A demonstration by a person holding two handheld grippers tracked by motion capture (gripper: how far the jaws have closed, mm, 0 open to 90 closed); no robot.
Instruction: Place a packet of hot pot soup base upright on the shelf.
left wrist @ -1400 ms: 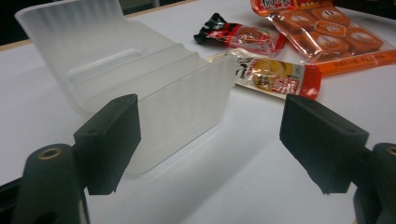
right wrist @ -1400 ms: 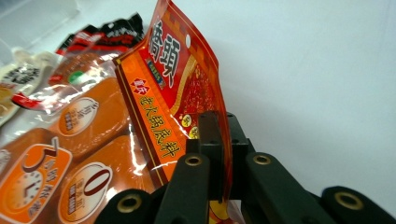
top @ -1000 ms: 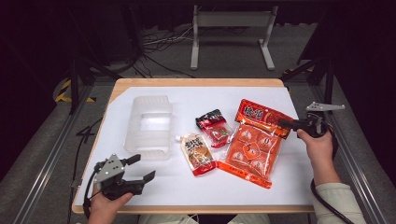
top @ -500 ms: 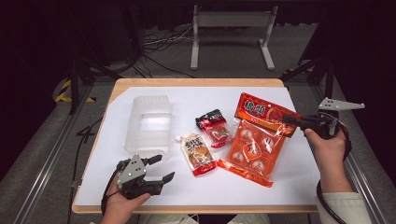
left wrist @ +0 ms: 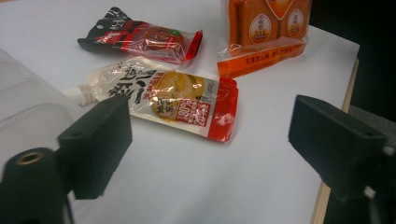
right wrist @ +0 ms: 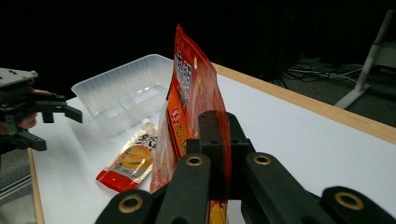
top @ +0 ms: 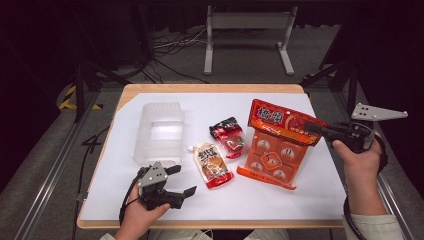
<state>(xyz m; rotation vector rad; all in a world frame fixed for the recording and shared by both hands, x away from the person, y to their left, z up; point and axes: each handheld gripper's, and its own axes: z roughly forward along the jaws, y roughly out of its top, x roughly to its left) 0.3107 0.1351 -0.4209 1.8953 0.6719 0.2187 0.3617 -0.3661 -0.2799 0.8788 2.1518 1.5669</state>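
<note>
right hand-held gripper clamps orange packet | left hand-held gripper agape

Left gripper sits low at the near edge of the table, just beside its near-left corner, jaws spread wide and pointing toward the table's middle, nothing between them. The left hand wraps the handle from below. Right gripper hangs over the table's right edge, jaws pinched tight together and aimed leftward, the right hand gripping behind, forearm running back to the near edge.
</note>
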